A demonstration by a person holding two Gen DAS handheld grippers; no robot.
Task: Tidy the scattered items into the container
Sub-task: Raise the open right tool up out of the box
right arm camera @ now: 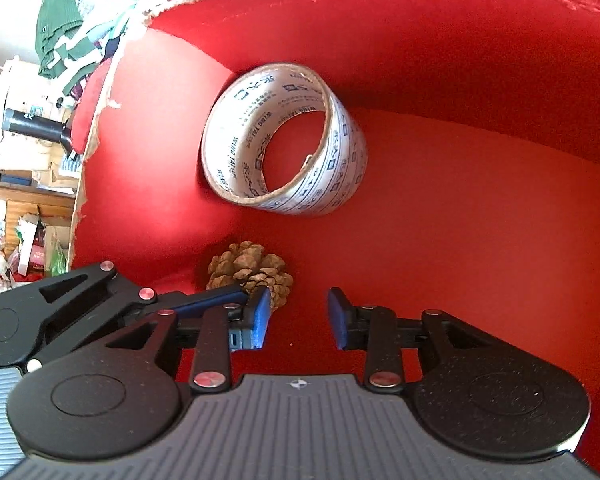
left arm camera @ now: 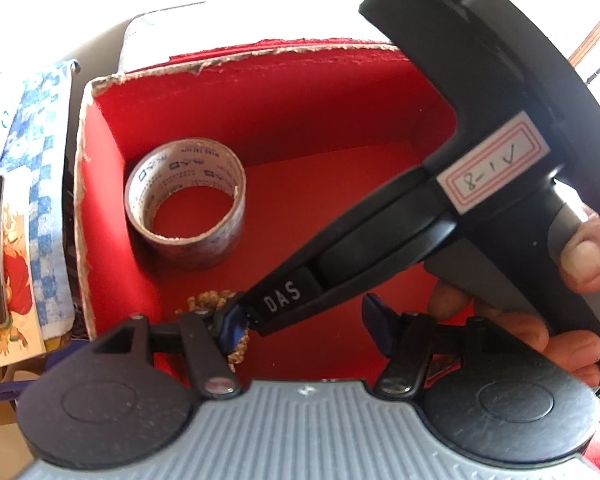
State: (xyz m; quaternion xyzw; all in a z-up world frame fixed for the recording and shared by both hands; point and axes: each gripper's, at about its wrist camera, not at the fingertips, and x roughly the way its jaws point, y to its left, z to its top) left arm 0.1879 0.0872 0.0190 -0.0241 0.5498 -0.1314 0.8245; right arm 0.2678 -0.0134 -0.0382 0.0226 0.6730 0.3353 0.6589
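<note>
Two grippers, left (left arm camera: 304,320) and right (right arm camera: 298,318), both spread empty, inside red box (right arm camera: 460,220), tape roll (right arm camera: 284,140) upper centre, pine cone (right arm camera: 252,268) lower left.

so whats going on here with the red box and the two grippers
A person is tidying items into a red box, a handheld gripper in each hand. A tape roll and a pine cone already sit inside. Both the left gripper and the right gripper are open over the box, holding nothing. A hand grips the right one's handle.
</note>
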